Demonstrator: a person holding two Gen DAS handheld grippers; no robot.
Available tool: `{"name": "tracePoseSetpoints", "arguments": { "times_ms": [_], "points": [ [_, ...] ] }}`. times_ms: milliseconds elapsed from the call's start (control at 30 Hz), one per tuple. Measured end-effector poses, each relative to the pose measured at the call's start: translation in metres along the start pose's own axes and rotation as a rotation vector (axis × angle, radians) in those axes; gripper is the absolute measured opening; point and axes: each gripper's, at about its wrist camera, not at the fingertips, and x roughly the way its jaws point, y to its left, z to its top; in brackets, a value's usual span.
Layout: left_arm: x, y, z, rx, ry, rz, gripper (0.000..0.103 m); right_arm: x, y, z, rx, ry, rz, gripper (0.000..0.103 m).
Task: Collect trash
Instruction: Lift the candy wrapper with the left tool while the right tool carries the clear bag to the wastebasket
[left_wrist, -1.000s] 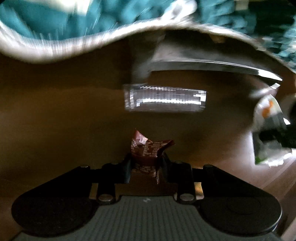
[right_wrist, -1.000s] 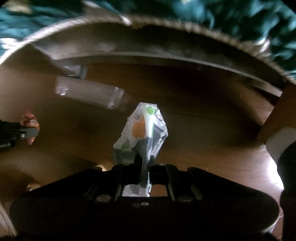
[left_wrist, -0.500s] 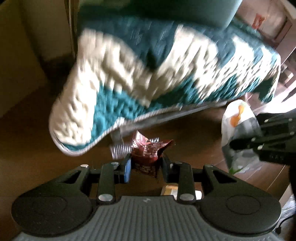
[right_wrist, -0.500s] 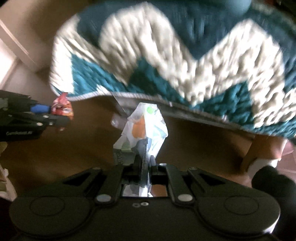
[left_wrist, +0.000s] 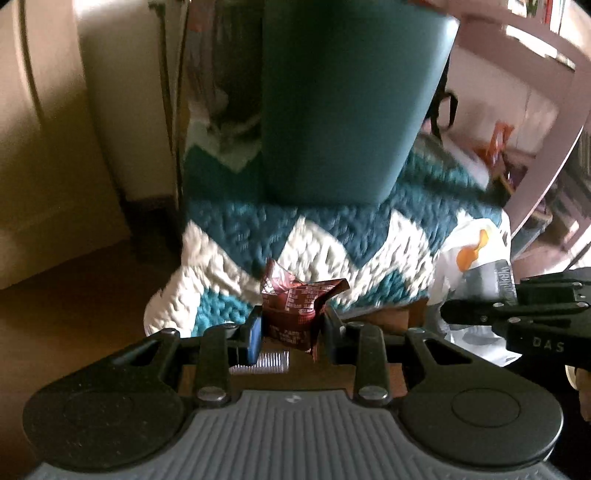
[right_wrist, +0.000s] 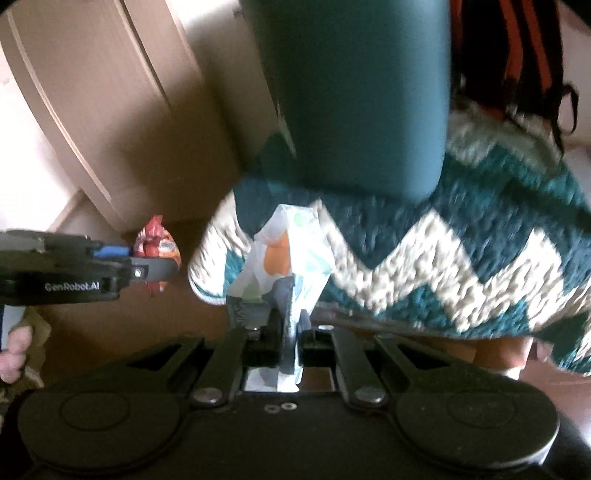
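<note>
My left gripper (left_wrist: 291, 323) is shut on a crumpled dark red snack wrapper (left_wrist: 295, 299), held up in front of the bed's edge. My right gripper (right_wrist: 275, 321) is shut on a white plastic wrapper (right_wrist: 291, 243) with orange and green print. Each gripper shows in the other's view: the right one (left_wrist: 448, 312) with its white wrapper (left_wrist: 472, 254) at the right, the left one (right_wrist: 173, 266) with the red wrapper (right_wrist: 155, 243) at the left. A tall teal bin (left_wrist: 351, 99) stands on the blanket straight ahead, also filling the top of the right wrist view (right_wrist: 362, 92).
A teal and white zigzag knitted blanket (left_wrist: 332, 243) covers the bed below the bin. A clear ribbed plastic piece (left_wrist: 267, 360) lies on the brown wooden floor (left_wrist: 74, 295) under the left gripper. Beige wall panels (right_wrist: 92, 110) stand at the left. A person's fingers (right_wrist: 14, 354) hold the left gripper.
Both grippers have risen from under the bed, near the floor, to above the blanket's edge, each still holding its wrapper. The teal bin has come into view ahead.
</note>
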Motion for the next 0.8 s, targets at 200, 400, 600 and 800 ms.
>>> {"name": "tracePoseSetpoints", "arguments": {
  "times_ms": [200, 400, 600, 800],
  "points": [
    [-0.037, -0.019, 0.029, -0.028, -0.078, 0.031, 0.031, -0.048, 0.0, 0.029, -0.025, -0.128, 0.011, 0.006],
    [-0.072, -0.036, 0.075, -0.016, -0.195, 0.045, 0.031, -0.091, -0.002, 0.081, -0.081, -0.265, -0.006, 0.006],
    [-0.093, -0.052, 0.13, -0.011, -0.295, 0.054, 0.031, -0.12, -0.009, 0.139, -0.128, -0.374, -0.033, 0.007],
    [-0.09, -0.064, 0.184, -0.031, -0.319, 0.04, 0.031, -0.129, -0.02, 0.192, -0.154, -0.44, -0.047, 0.007]
  ]
}}
